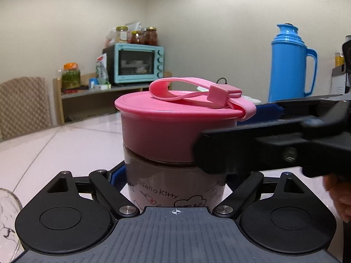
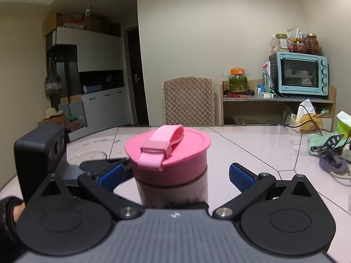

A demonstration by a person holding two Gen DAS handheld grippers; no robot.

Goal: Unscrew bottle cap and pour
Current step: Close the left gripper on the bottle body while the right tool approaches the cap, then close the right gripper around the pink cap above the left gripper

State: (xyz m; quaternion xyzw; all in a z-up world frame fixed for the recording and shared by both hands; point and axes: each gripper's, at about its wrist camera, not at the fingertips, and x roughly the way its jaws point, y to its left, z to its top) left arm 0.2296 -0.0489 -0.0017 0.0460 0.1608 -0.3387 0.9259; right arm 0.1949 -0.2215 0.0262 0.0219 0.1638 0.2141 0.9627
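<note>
A Hello Kitty bottle [image 1: 175, 184] with a pink screw cap [image 1: 175, 118] and pink strap stands upright on the table. My left gripper [image 1: 175, 175] is shut on the bottle's body below the cap. My right gripper [image 2: 175, 175] is open, its blue pads [image 2: 241, 177] on either side of the pink cap [image 2: 169, 153], apart from it. In the left wrist view the right gripper [image 1: 274, 131] comes in from the right at cap height. A clear glass [image 1: 8, 219] shows at the left edge, also in the right wrist view [image 2: 90, 155].
A blue thermos jug [image 1: 291, 63] stands behind the bottle to the right. A cloth, a tissue box and cables [image 2: 329, 144] lie on the table's right side. A chair [image 2: 188, 100] and a shelf with a teal oven [image 2: 300, 76] stand beyond the table.
</note>
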